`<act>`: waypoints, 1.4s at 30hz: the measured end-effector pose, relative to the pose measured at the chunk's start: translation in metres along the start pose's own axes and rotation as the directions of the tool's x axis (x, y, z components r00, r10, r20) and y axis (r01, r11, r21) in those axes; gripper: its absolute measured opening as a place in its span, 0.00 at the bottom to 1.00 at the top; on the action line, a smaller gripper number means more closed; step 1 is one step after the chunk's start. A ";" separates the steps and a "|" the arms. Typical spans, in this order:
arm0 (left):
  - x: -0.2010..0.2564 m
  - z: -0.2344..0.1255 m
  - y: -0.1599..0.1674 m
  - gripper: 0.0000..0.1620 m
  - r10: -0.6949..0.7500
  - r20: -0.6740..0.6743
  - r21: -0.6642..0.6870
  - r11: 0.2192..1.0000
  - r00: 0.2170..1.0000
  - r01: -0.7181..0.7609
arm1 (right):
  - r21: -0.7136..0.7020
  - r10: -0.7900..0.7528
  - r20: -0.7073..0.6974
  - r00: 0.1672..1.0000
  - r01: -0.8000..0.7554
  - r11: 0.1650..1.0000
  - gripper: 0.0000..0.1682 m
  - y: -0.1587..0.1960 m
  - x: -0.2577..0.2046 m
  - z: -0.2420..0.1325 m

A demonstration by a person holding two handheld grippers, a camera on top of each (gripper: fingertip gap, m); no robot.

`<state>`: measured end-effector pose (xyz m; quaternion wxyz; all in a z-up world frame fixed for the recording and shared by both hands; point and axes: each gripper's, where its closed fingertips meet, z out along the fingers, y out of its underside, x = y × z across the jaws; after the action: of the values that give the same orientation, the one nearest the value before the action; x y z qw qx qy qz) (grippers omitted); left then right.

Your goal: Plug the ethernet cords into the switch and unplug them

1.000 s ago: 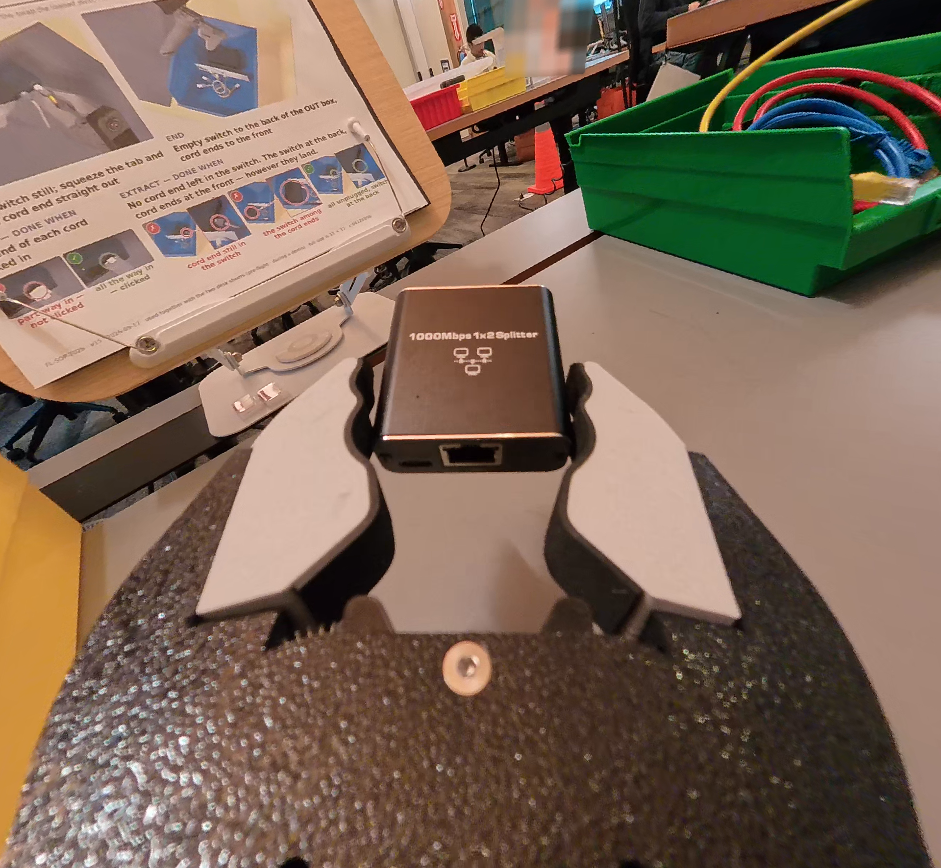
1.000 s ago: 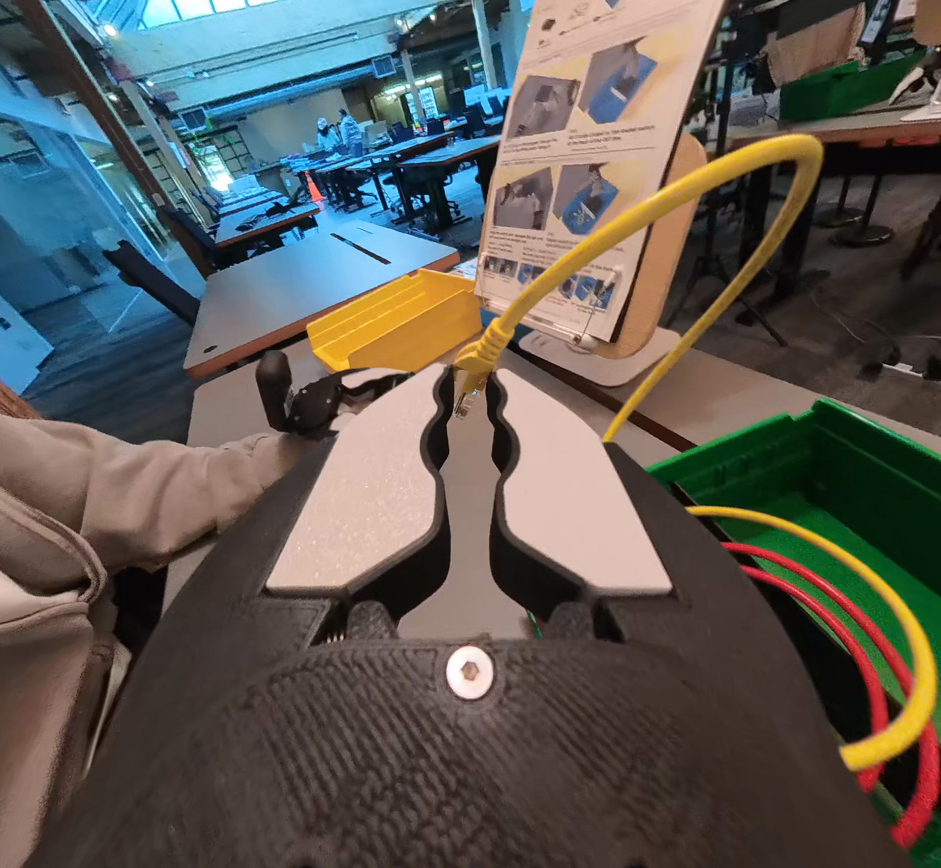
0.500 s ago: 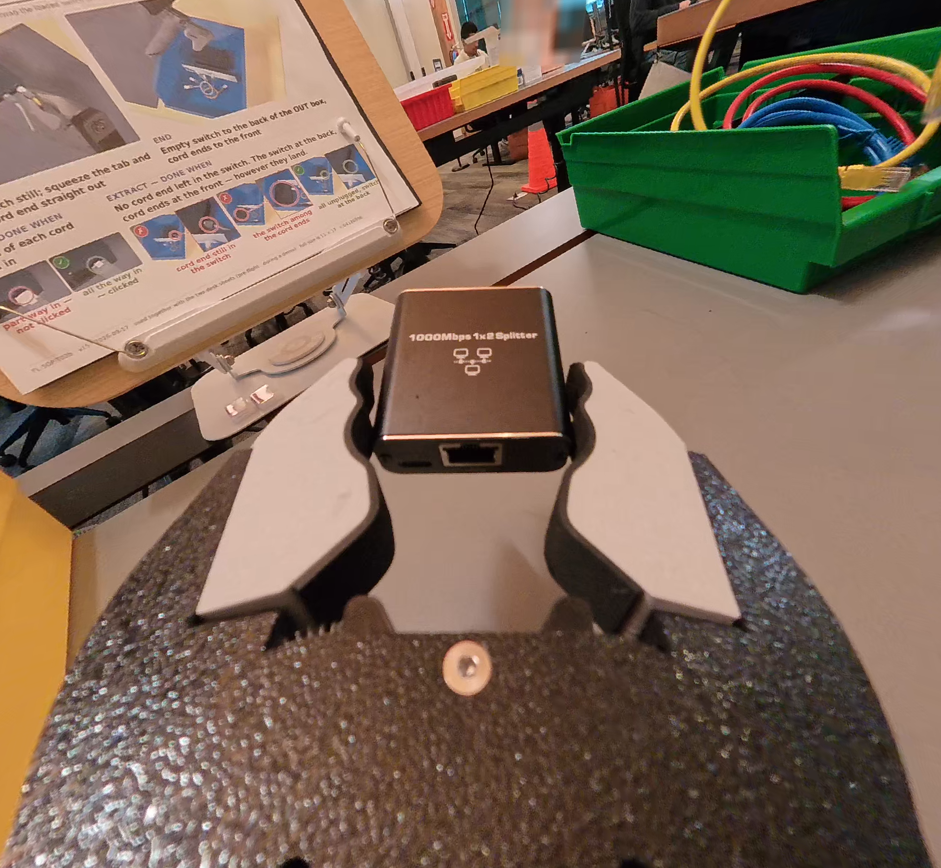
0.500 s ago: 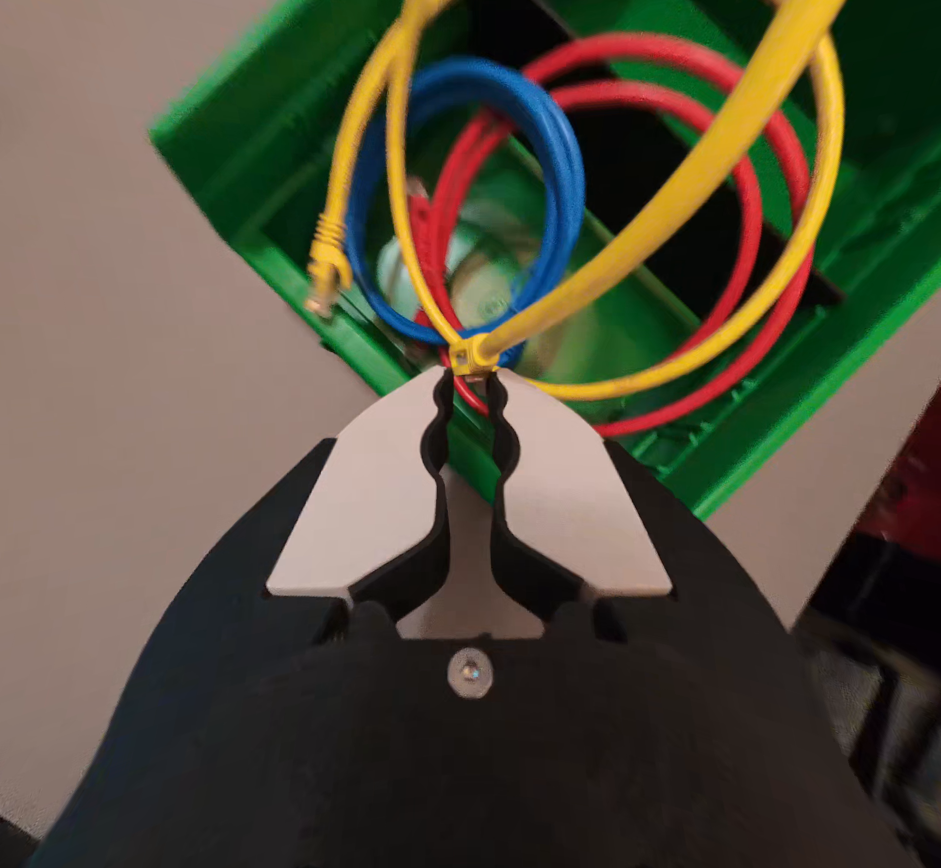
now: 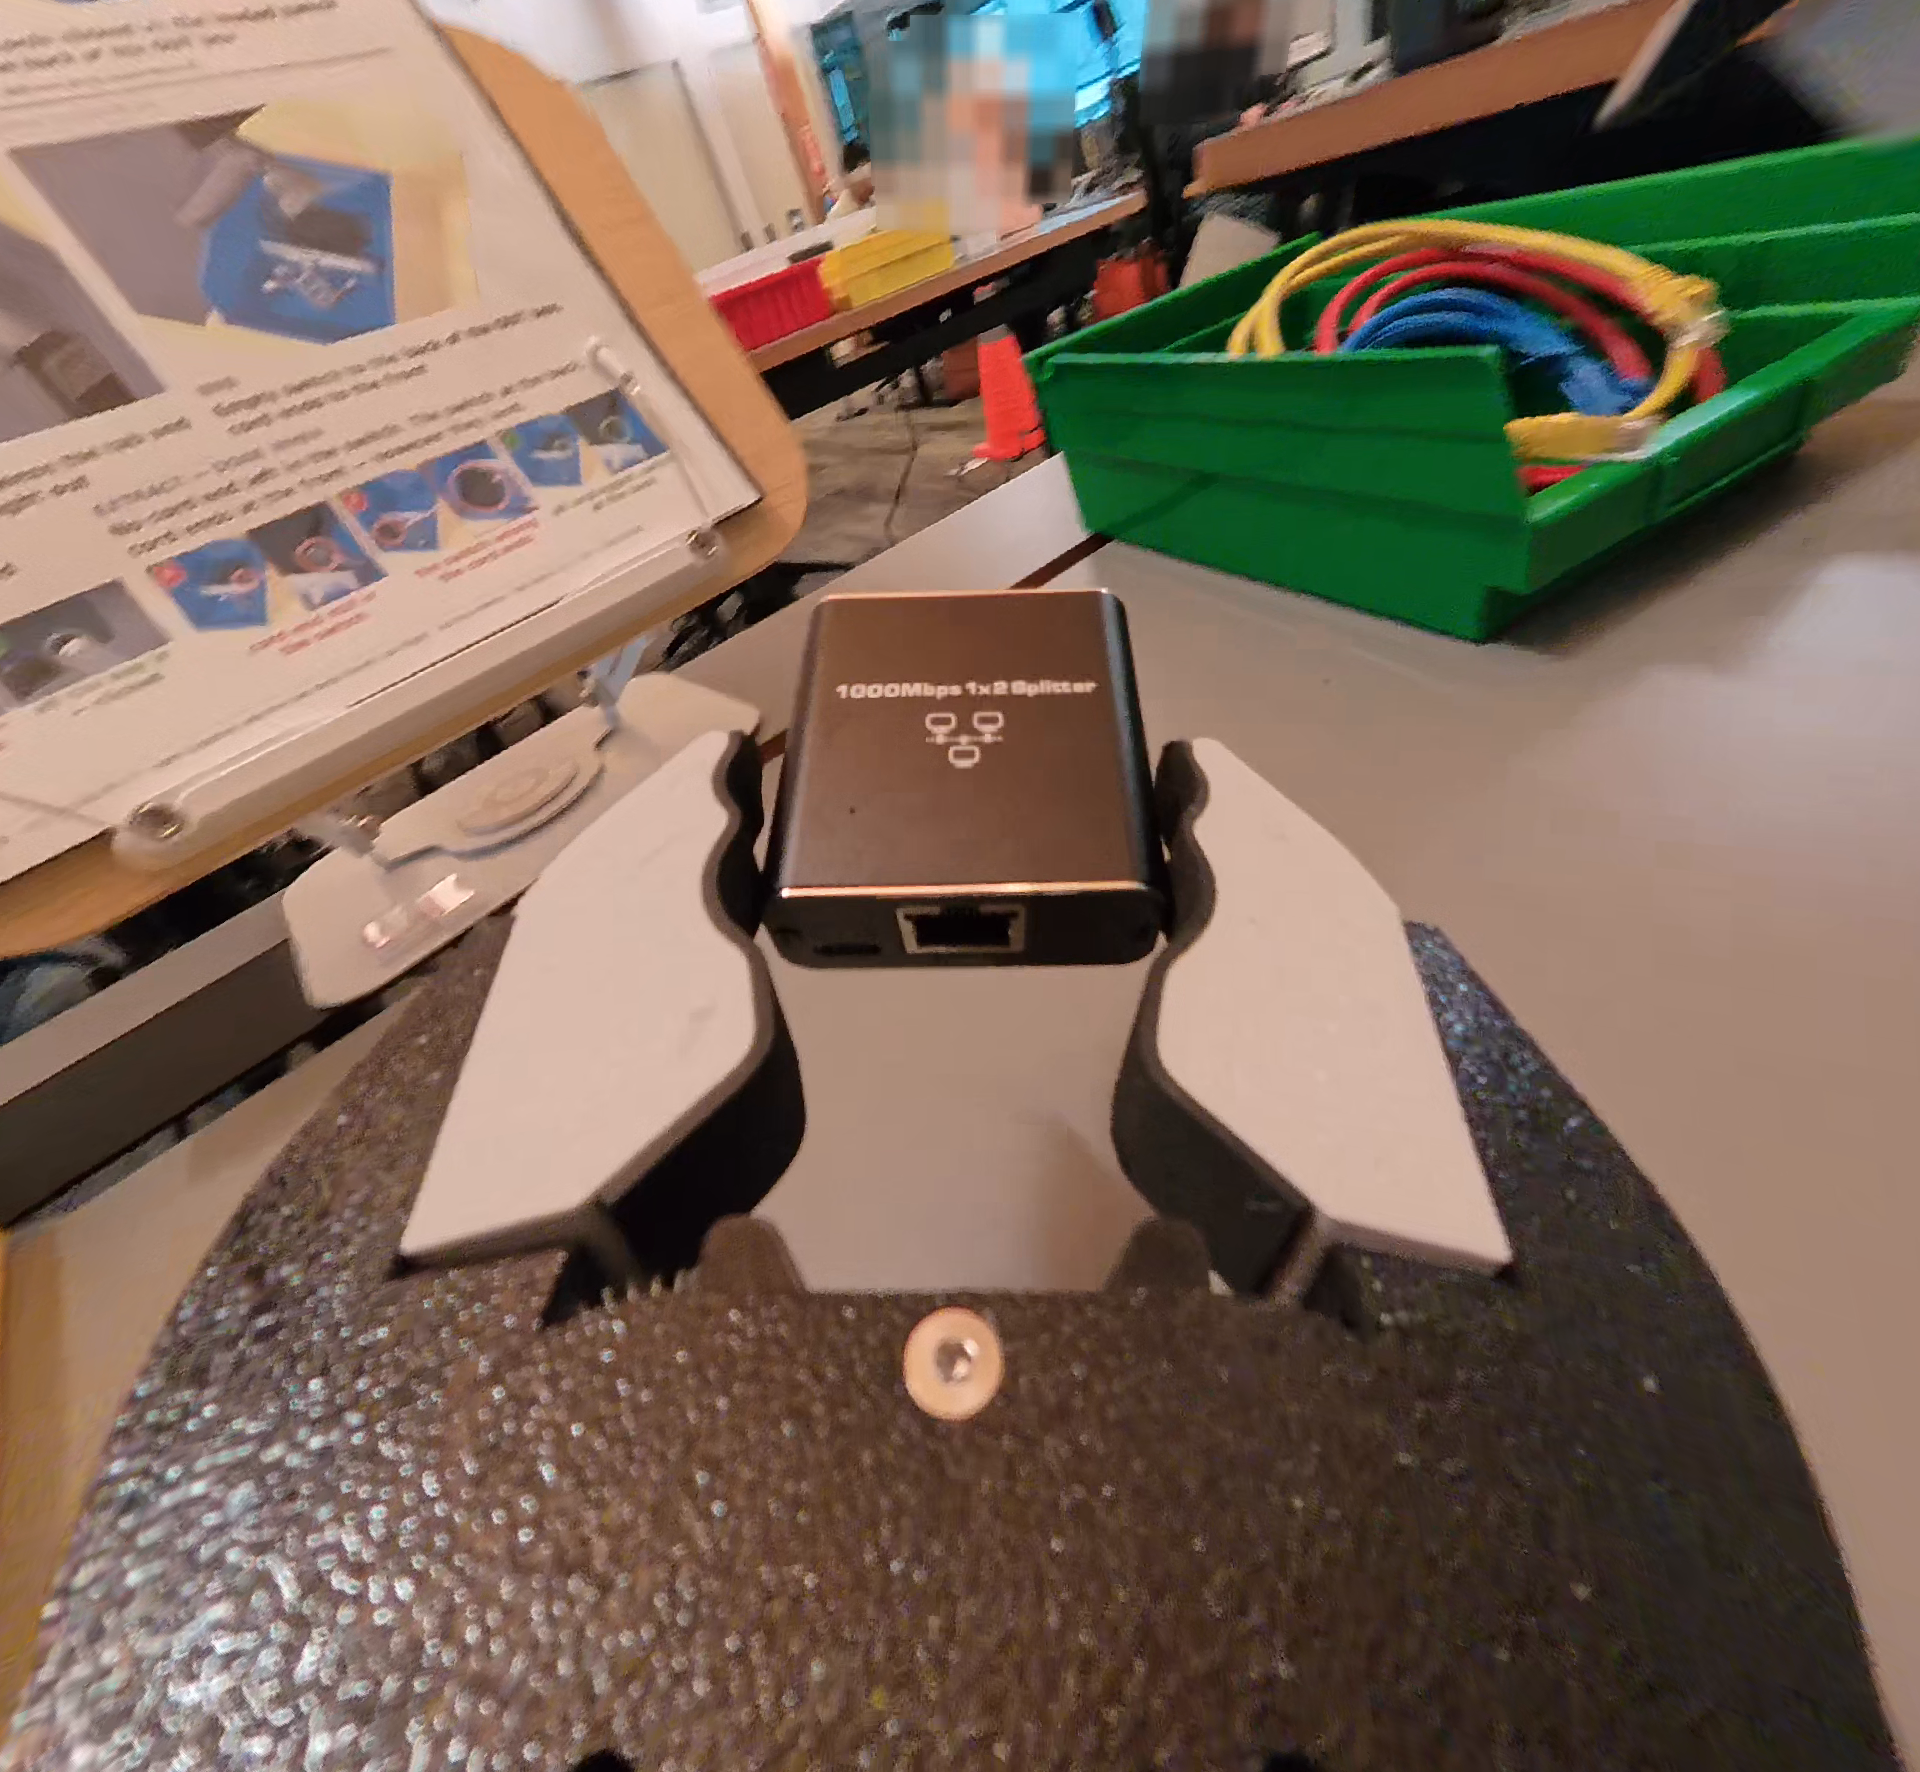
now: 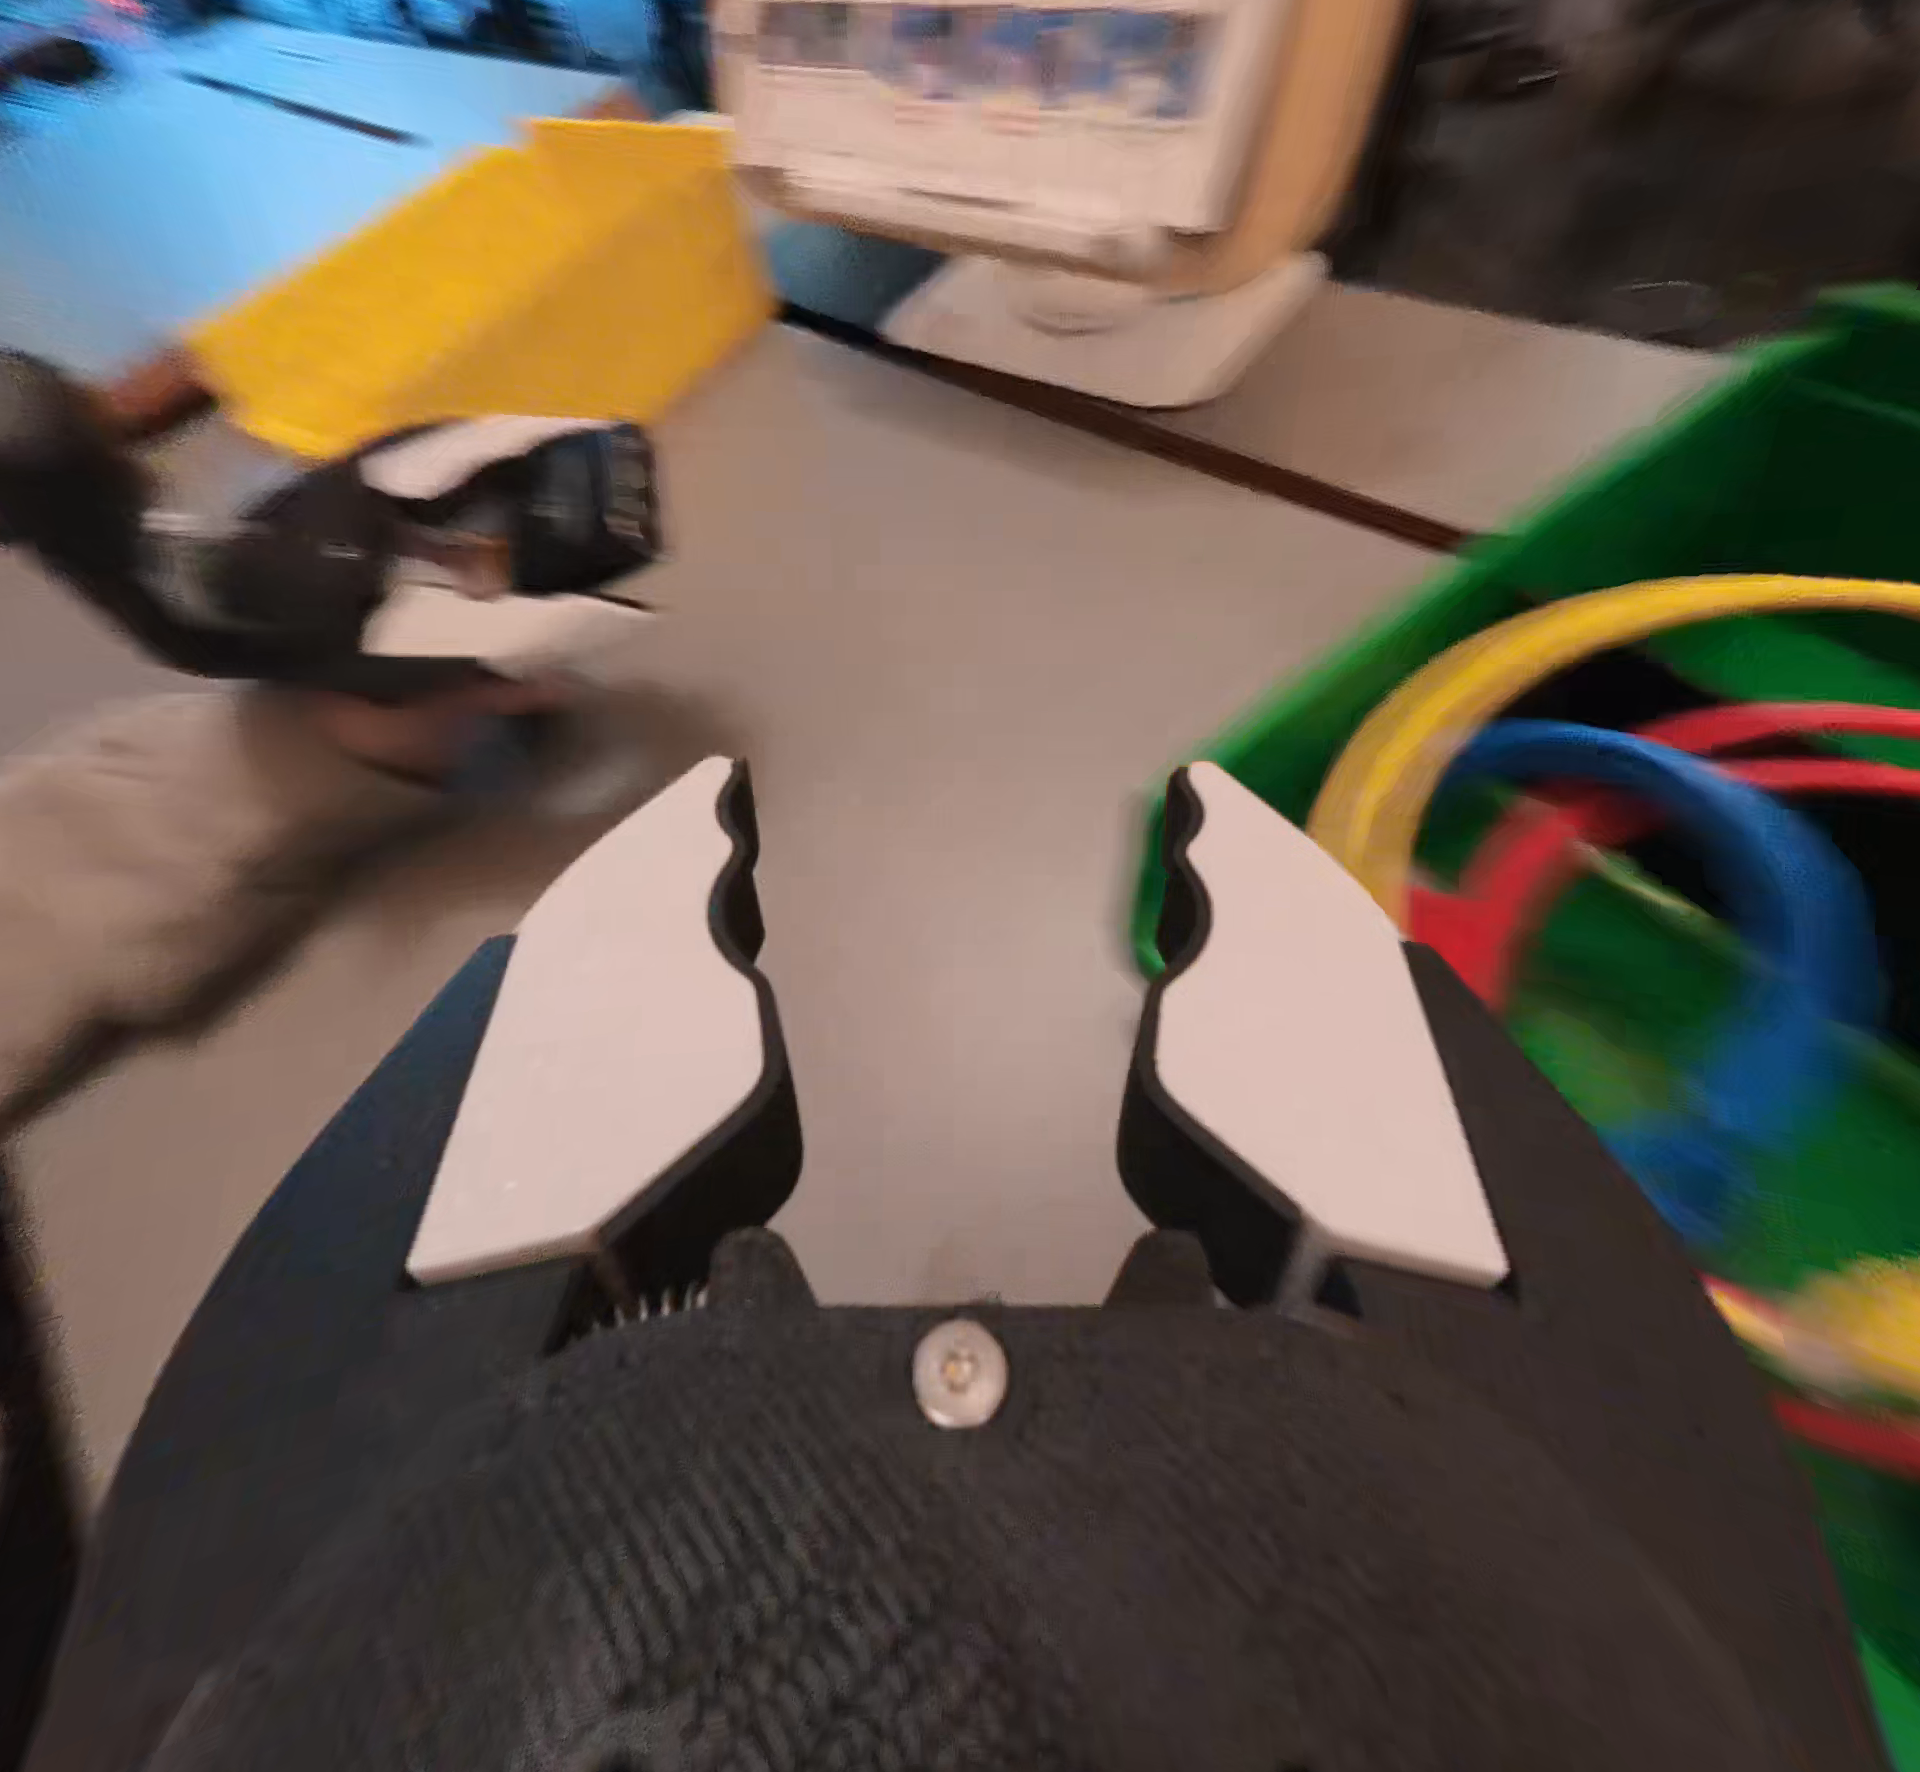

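1. Two claws: the left claw (image 5: 961,766) is clamped on the black switch (image 5: 961,756), its near port empty.
2. Right claw (image 6: 961,777) gapes wide, holding nothing.
3. Beyond it to the right, yellow, red and blue cords (image 5: 1475,320) lie coiled in the green bin (image 5: 1278,465) on the bench (image 5: 1558,839); no cord looks plugged in.

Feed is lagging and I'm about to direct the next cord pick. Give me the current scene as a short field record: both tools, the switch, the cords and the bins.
left tool: shut on the black switch, held above the grey table
switch port facing camera: empty, no cord in it
right tool: open, holding nothing, beside the green bin
cords: yellow cord, red cord and blue cord, coiled in the green bin
yellow bin: behind the left tool in the right wrist view, contents not visible
instruction sheet: on a stand at the table's far edge
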<state>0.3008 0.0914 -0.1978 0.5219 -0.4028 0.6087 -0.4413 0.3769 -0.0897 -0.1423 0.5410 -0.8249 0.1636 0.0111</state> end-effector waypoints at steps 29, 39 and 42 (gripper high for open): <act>0.061 -0.004 -0.026 0.46 0.135 -0.179 0.160 0.981 0.975 -0.106 | -0.101 0.228 0.294 0.928 -0.207 0.973 0.15 -0.056 0.002 0.048; 0.046 0.002 -0.016 0.37 0.028 -0.155 0.108 0.994 0.988 -0.011 | -0.263 0.307 -0.272 0.912 -0.377 0.888 0.15 -0.064 0.212 0.042; 0.045 0.001 -0.016 0.36 0.011 -0.155 0.110 0.994 0.988 0.006 | -0.308 0.386 -0.262 0.885 -0.455 0.836 0.15 -0.048 0.224 0.063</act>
<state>0.2964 0.0439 -0.1951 0.4951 -0.3370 0.6226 -0.5037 0.6121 -0.0738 -0.1699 0.3465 -0.8505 0.3871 0.0816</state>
